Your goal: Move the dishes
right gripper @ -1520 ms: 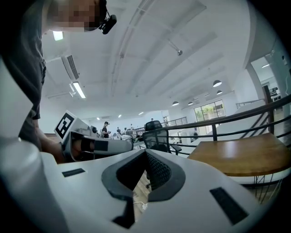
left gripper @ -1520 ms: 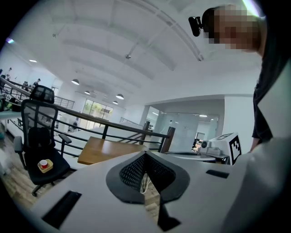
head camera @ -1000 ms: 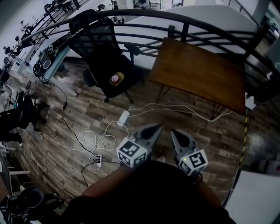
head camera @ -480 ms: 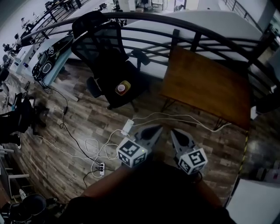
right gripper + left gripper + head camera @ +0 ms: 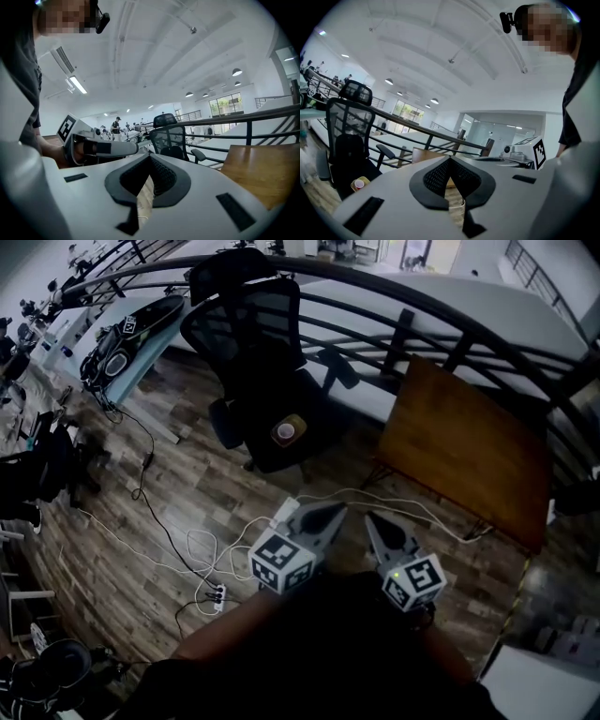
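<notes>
The office chair (image 5: 251, 352) and the wooden table (image 5: 469, 451) have slid down and right across the head view since a moment ago, so the person is closing in, while both grippers sit in the same spot in the frame. The thing to watch is the small yellow dish (image 5: 287, 430) with a cup on it, sitting on the chair's seat near its front edge. It is the only dish in sight. The left gripper (image 5: 330, 512) has its jaws pressed tip to tip with nothing between them, and the right gripper (image 5: 373, 521) is the same, closed and empty. From the jaws, the dish lies ahead and to the left, still well apart from them. The left gripper's own view has it low and far left (image 5: 358, 183); the right gripper's view shows the chair but not the dish. The left hand looks nearer — by my reading the reach is its job. The dish is round, so no axis to line up; the jaws need opening first.
</notes>
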`<state>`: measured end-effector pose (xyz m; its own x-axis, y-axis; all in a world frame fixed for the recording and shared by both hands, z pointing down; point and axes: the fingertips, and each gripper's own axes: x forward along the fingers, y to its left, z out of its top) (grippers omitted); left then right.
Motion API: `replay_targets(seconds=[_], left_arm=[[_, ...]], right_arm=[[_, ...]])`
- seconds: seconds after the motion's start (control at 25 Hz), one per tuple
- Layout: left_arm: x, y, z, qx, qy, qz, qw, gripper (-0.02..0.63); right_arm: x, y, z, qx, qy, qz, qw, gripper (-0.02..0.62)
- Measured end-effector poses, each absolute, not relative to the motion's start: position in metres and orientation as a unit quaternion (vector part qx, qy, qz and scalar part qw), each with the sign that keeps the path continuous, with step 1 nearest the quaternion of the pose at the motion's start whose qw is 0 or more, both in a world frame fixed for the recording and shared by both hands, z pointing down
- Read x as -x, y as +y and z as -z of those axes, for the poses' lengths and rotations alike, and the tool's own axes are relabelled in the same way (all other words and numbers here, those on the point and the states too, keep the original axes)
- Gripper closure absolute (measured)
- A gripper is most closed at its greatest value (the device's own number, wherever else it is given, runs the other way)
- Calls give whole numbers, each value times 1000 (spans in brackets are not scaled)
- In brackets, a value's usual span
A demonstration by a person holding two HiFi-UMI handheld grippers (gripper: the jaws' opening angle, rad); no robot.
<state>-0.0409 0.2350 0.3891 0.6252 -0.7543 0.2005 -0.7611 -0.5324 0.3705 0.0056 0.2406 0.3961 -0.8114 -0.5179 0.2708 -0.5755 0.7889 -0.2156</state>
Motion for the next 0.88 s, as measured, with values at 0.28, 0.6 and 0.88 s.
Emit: replay_targets(seconds=[0.28,0.6,0.88], left_arm=[[79,199,-399,-847,-484,6,219,617],[94,130,-395,-810,-543,17,220,617],[100,57,-384,-779,-587,29,218,617]], right_arm=[[12,200,-405,-254,-950,-159,90,594],[22,121,-399,-191,-966,-151,91,594],[16,39,-397,-138,-975,-148,92,594]])
